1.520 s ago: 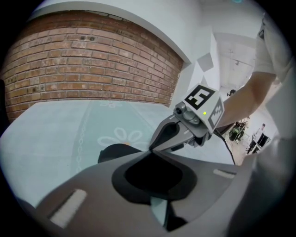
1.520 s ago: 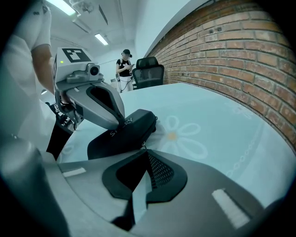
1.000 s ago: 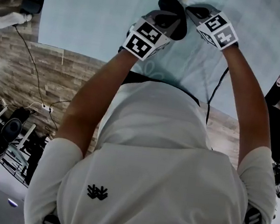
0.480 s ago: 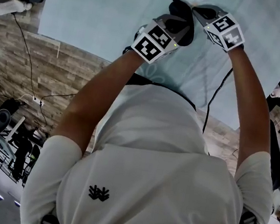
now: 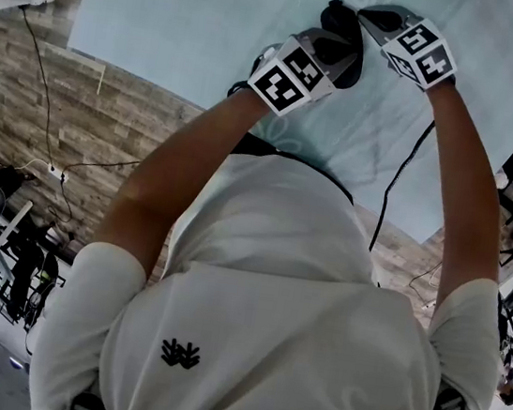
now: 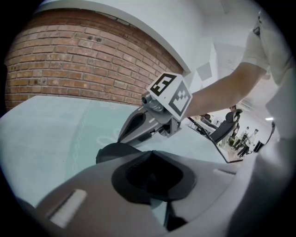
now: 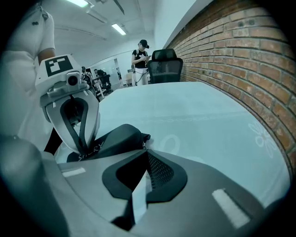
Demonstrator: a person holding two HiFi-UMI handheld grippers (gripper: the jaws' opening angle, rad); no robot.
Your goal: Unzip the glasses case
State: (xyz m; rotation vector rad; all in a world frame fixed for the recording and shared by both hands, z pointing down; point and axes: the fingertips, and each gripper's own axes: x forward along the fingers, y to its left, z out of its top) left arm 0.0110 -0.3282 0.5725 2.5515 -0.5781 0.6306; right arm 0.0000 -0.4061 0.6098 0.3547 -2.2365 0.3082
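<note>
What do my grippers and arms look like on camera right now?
The left gripper and right gripper are grey shells tapering to a dark-lined two-jaw claw, each topped by a white cube of black square markers. A black cable trails from the right one. Arms bare below a white short-sleeved shirt with a black logo.

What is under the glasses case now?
The pale blue table lies under the case. The left gripper clamps the case; its lower edge is covered, so whether it rests flat cannot be seen.
</note>
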